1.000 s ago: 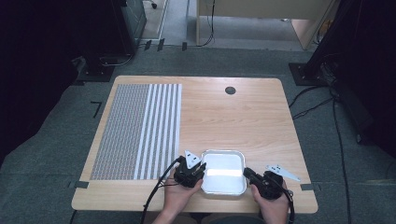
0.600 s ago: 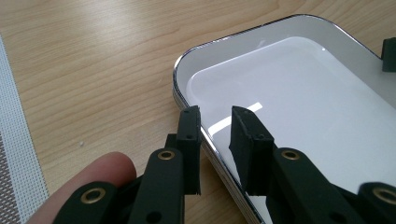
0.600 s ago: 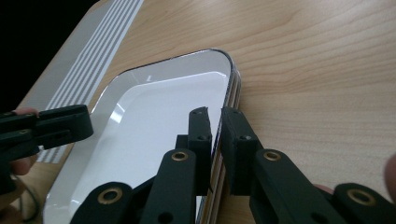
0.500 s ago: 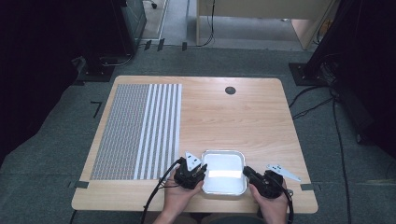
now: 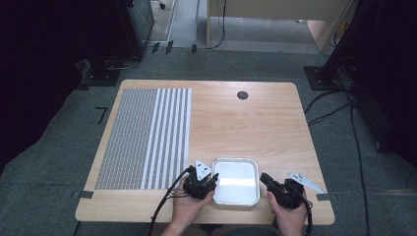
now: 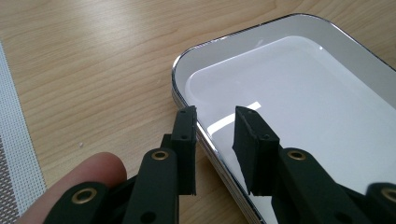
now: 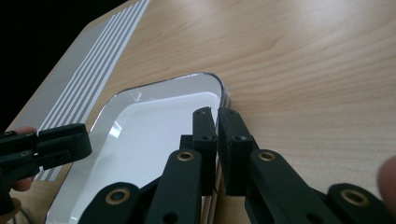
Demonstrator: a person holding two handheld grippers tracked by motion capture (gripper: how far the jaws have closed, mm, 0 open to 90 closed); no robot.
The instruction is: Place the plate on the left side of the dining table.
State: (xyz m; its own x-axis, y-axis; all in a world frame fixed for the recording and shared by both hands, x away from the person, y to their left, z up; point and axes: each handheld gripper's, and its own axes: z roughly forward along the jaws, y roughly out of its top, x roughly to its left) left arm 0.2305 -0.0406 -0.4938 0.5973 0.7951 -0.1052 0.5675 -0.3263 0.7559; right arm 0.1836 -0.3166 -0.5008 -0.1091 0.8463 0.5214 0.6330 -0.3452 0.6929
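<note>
My right tool [image 7: 215,112] was clamped on the tray [image 5: 236,181] rim, jaws pinching its thin wall at the edge nearest that hand. My left tool [image 6: 215,114] had just been opening: jaws straddled the opposite rim w/ a gap, pads not pressing, so no grip there. The tray sat flat on the worktop [image 5: 255,123] between both tools, near its front edge. I judged it light, stiff, thin metal w/ a glossy, slippery finish, so it could twist if pinched one-sided. Best hold: the rolled rim, mid-side, both sides at once, kept level.
</note>
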